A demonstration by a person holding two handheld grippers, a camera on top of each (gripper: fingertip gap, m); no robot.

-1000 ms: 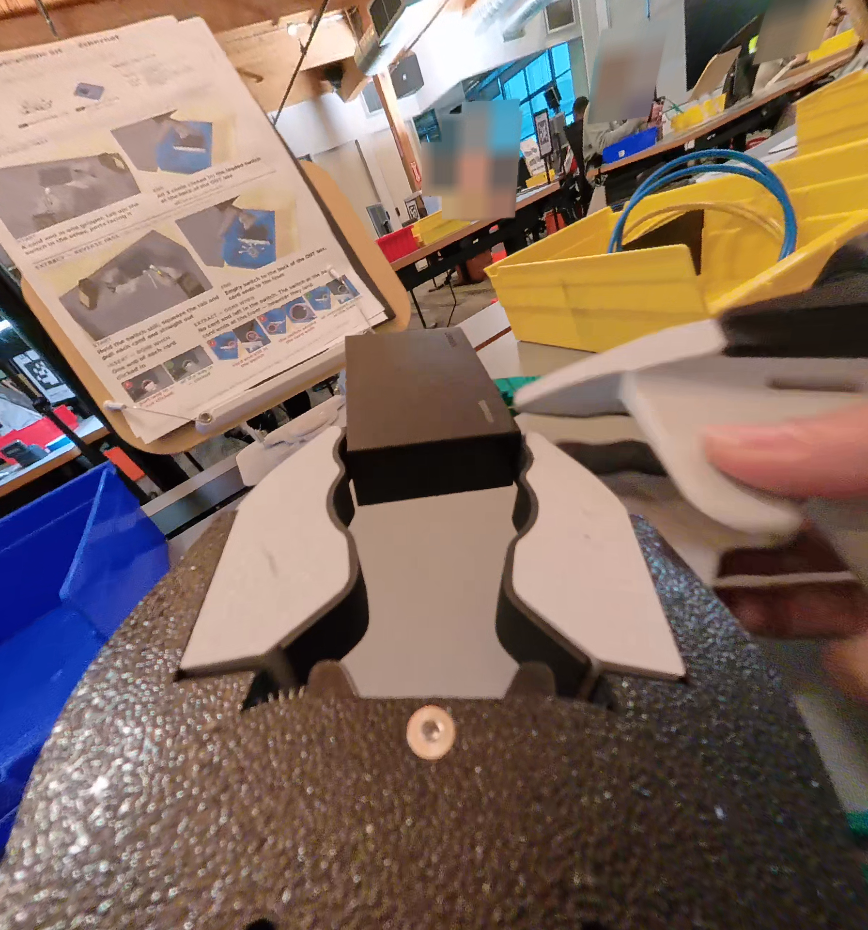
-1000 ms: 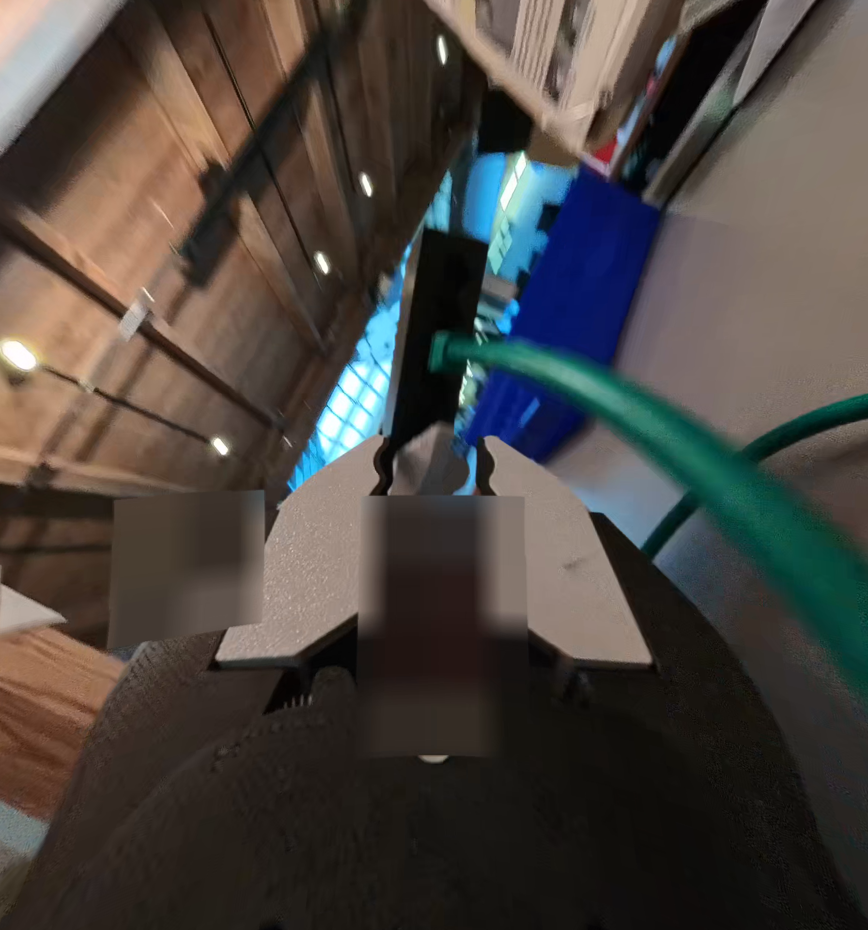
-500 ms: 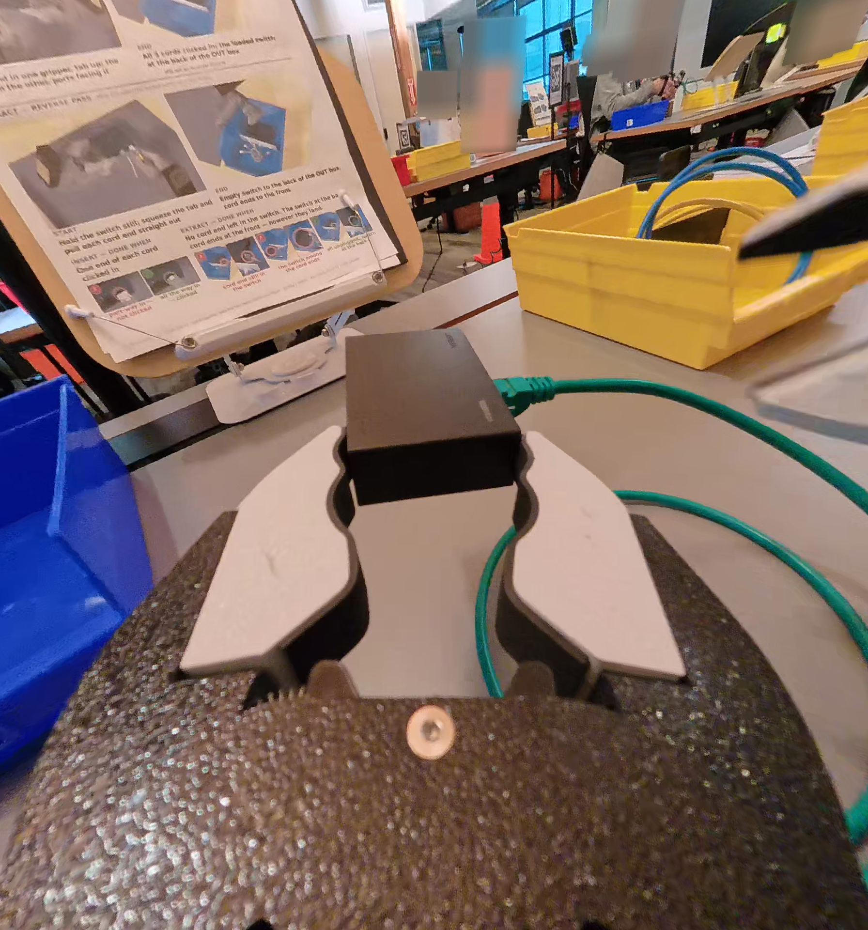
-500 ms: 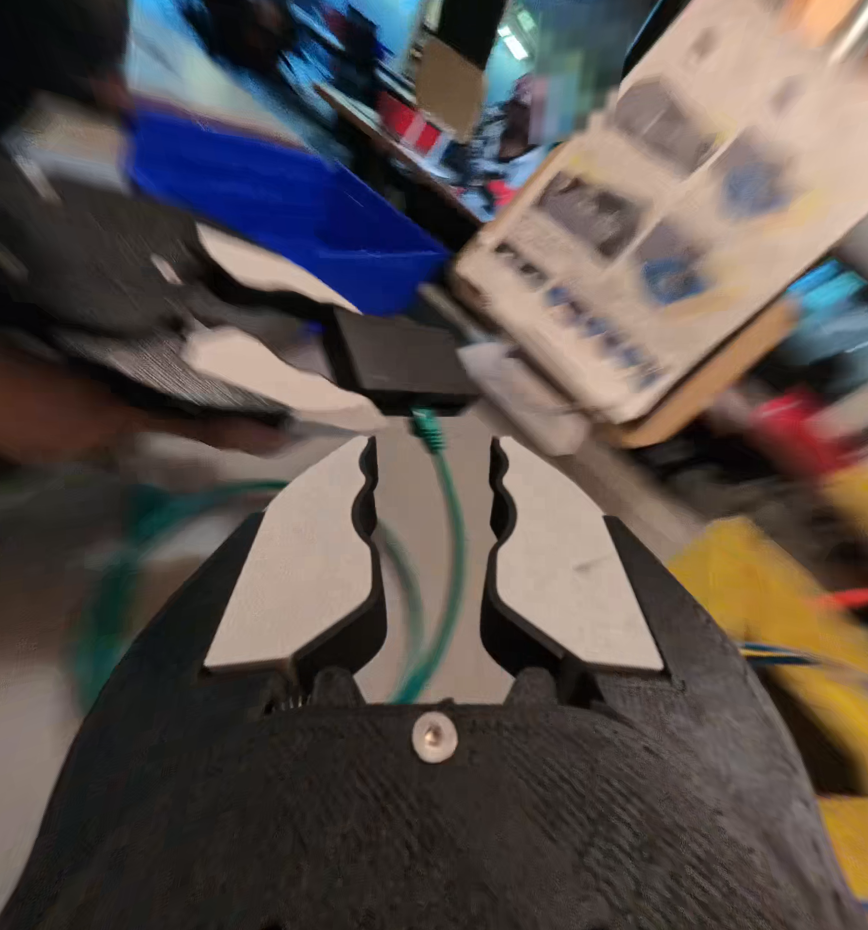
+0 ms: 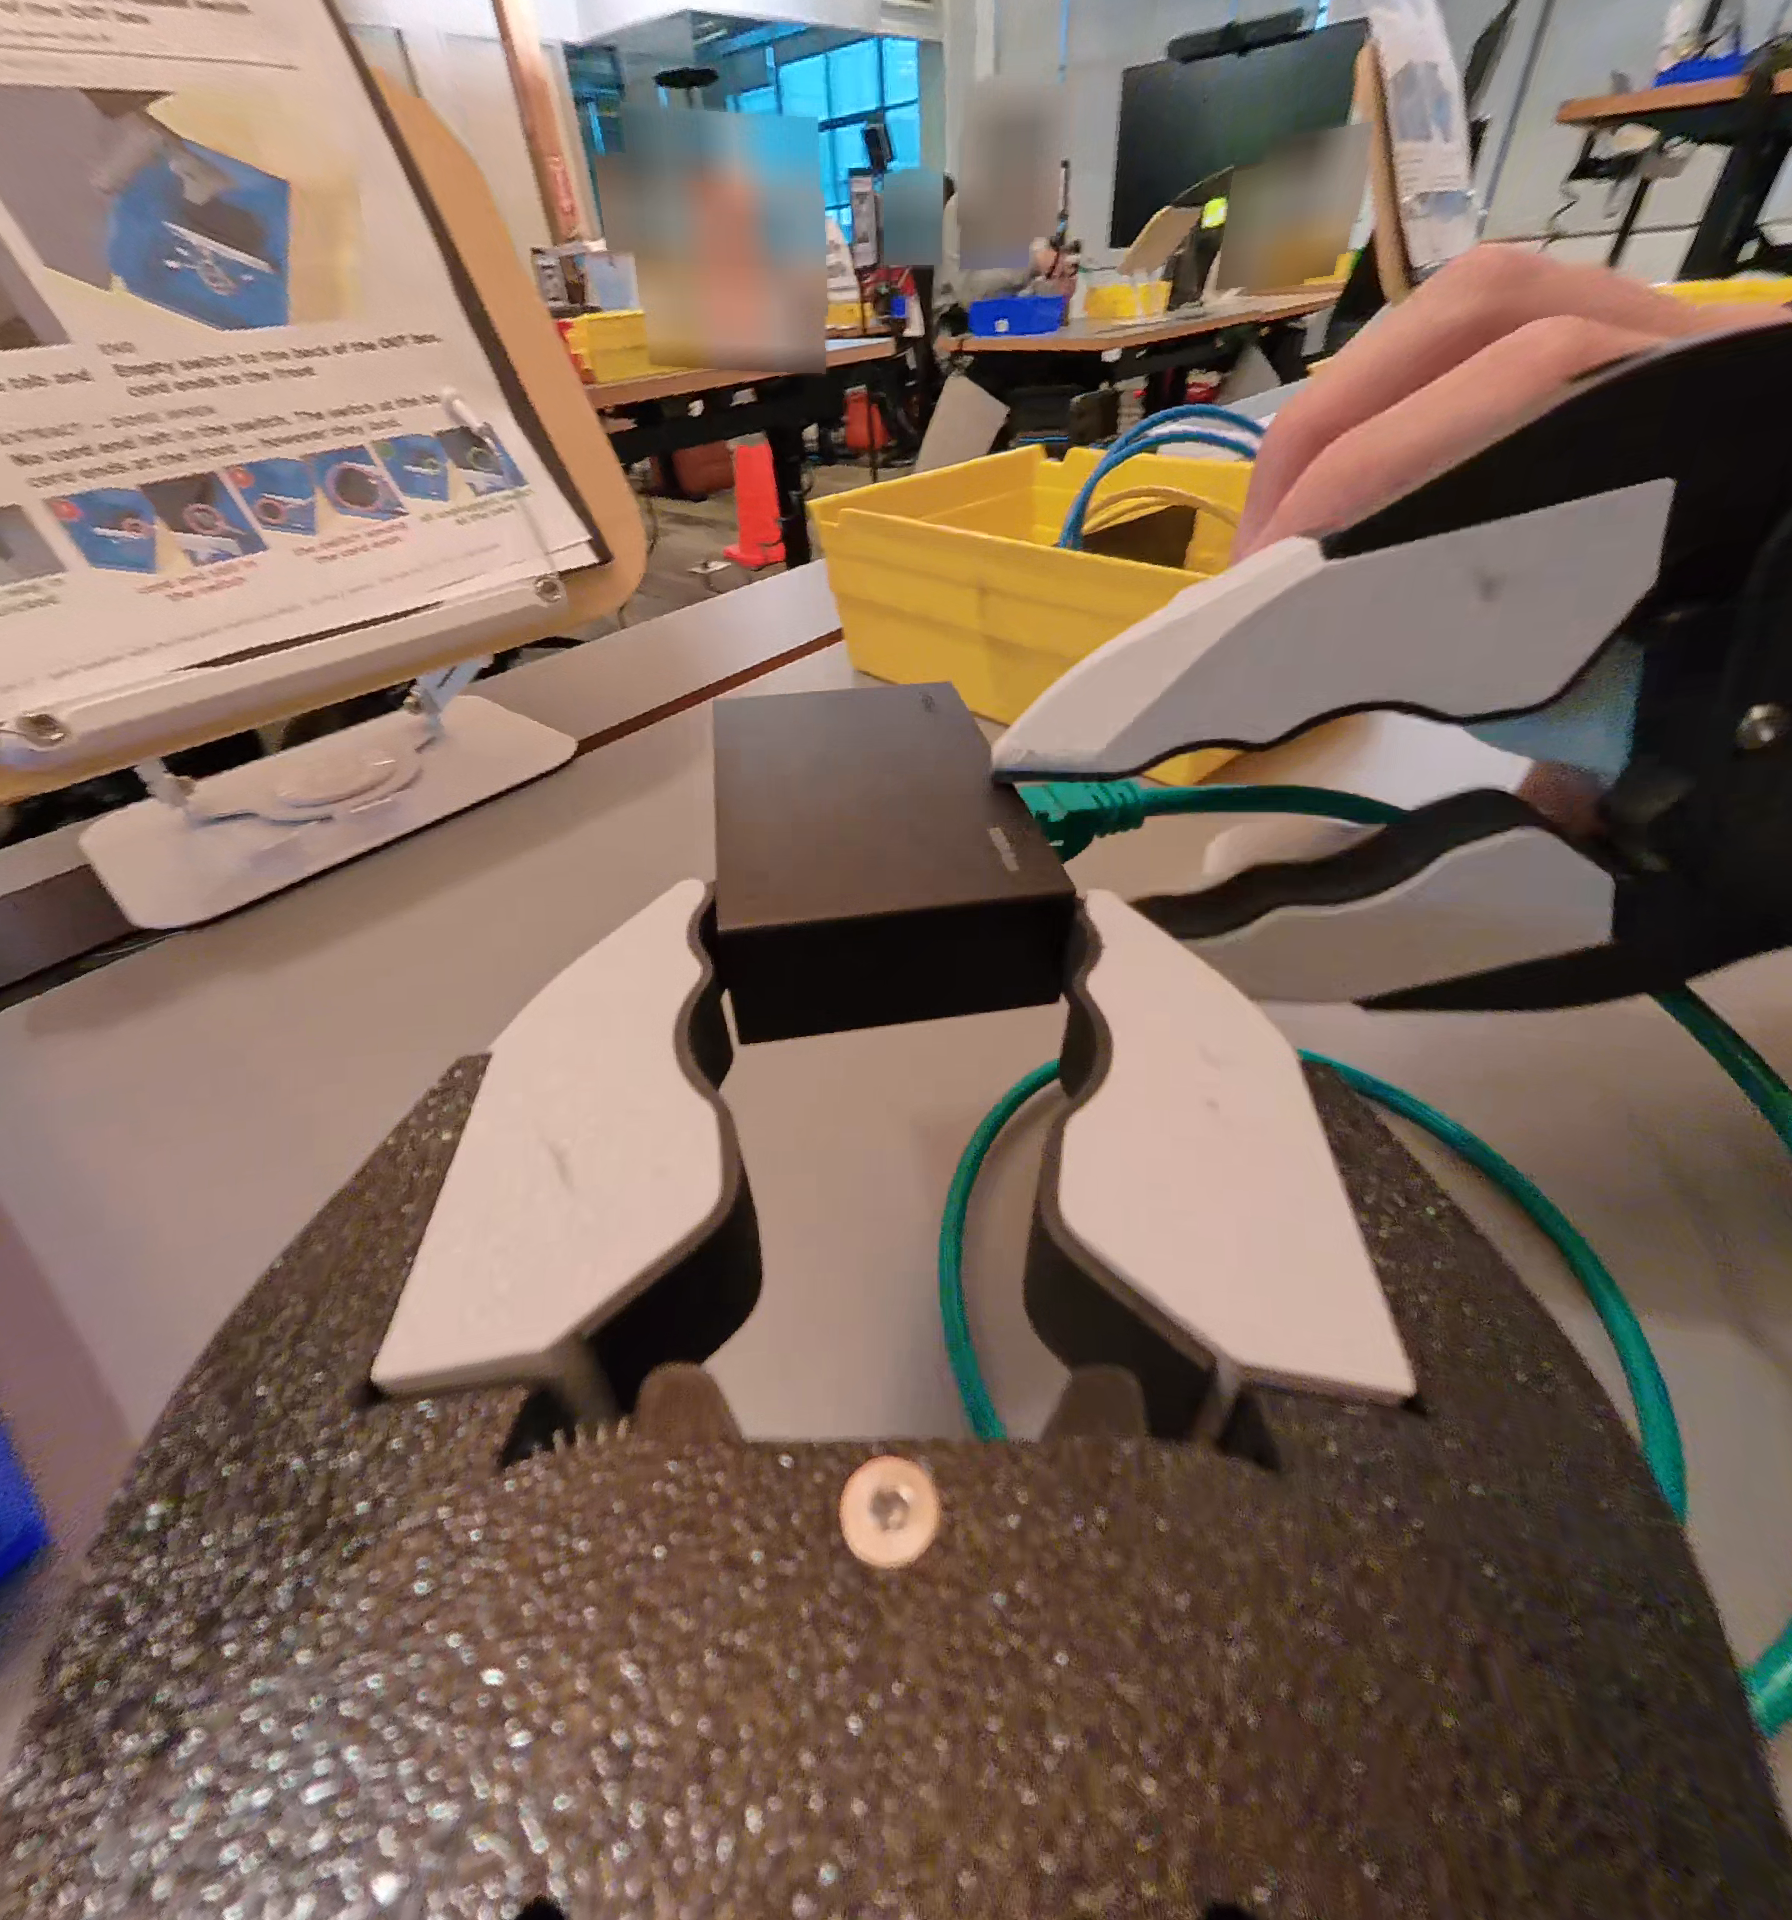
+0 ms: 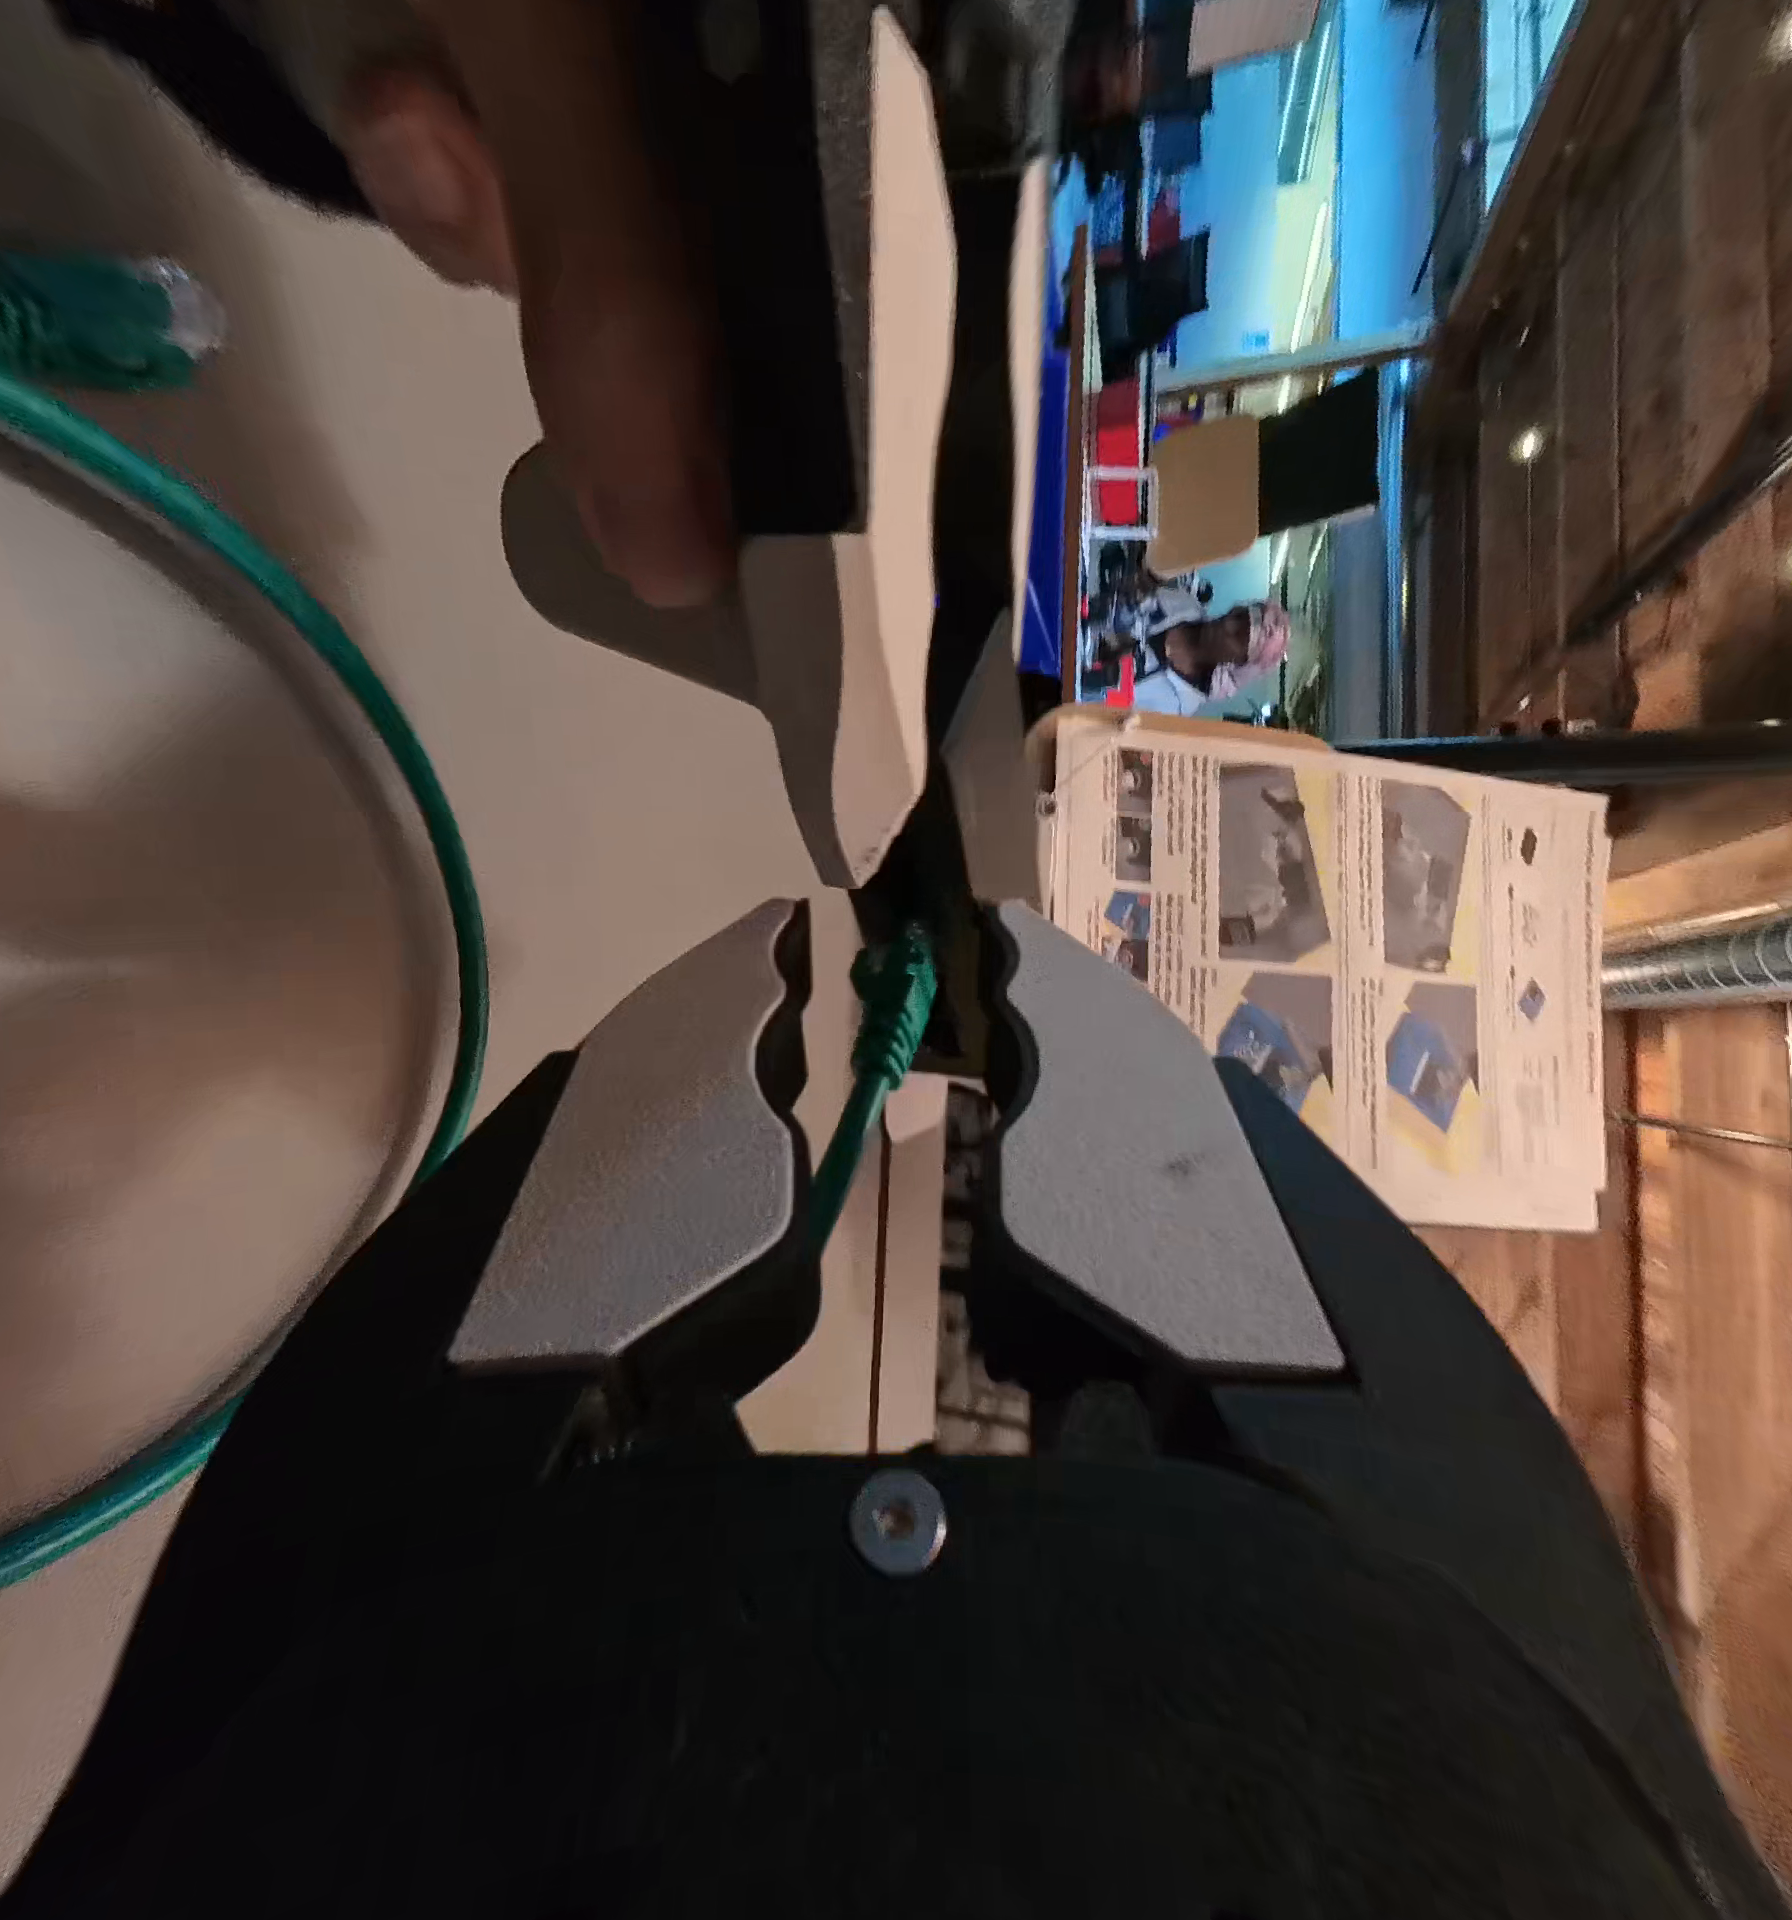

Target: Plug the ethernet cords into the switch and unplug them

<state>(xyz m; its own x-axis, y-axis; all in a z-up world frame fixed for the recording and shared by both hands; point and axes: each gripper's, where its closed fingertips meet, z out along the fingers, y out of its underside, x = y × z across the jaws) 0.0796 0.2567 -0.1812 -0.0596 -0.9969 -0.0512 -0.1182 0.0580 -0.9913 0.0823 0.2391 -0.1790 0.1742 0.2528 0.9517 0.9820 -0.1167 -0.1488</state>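
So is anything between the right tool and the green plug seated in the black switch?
Nothing visible. The right tool is open, its fingers either side of the green ethernet plug at the black box-shaped switch, which the left tool grips. The green cable runs back between the fingers.

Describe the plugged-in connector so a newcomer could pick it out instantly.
Start at the black switch held in the left gripper on the grey table. On its right side sits a green connector, between the right gripper's open jaws. The cord's other connector lies loose.
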